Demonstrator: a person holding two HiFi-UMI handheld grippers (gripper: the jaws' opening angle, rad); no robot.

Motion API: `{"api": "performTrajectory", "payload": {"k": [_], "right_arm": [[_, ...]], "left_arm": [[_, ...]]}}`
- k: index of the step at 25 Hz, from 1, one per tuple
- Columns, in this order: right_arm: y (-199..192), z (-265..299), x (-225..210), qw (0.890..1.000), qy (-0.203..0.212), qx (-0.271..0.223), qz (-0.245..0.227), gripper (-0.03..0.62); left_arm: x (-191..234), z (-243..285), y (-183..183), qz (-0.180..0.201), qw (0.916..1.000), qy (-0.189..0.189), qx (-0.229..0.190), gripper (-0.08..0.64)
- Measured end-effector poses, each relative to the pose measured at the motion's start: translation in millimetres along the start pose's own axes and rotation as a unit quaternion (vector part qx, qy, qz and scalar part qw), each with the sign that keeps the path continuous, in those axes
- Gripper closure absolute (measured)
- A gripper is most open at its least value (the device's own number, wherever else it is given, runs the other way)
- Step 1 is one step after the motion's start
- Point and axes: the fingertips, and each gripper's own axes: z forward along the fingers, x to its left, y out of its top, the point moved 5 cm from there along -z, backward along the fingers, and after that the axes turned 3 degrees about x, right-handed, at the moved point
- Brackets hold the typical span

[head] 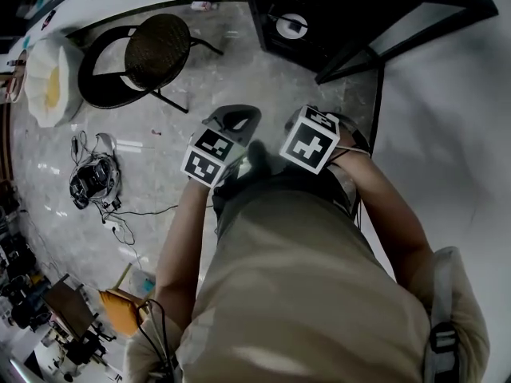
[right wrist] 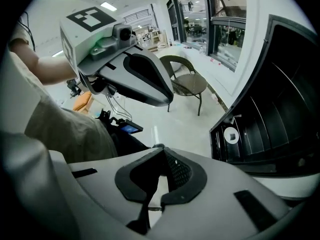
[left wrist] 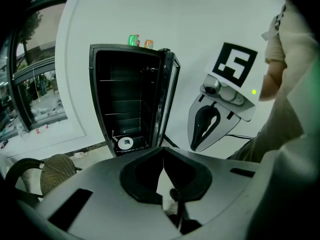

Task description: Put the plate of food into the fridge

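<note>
The black fridge stands open in front of me, its door swung to the right. A white plate with something dark on it sits on the fridge's bottom shelf; this plate also shows in the head view and the plate in the right gripper view. My left gripper is shut and empty, held near my waist, well short of the fridge. Beside it my right gripper is also shut with nothing in it. Their marker cubes sit close together.
A round wicker chair stands left of the fridge. A white bag, a tangle of cables and an orange object lie on the floor at my left. Two cans stand on the fridge top. A white wall is at right.
</note>
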Motion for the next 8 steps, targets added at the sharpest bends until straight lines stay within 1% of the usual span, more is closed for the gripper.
{"api": "performTrajectory", "payload": {"k": [3,8], "right_arm": [[22,13,19,1.000,0.005,0.013,-0.009,0.571],[63,32,51,1.000,0.009,0.024,-0.018,0.571]], "left_arm": [[15,-15,-16,0.006,1.0000,-0.003,0.000,0.549],[47,-50,-49,-0.012,0.9999,-0.003,-0.011,0.549]]}}
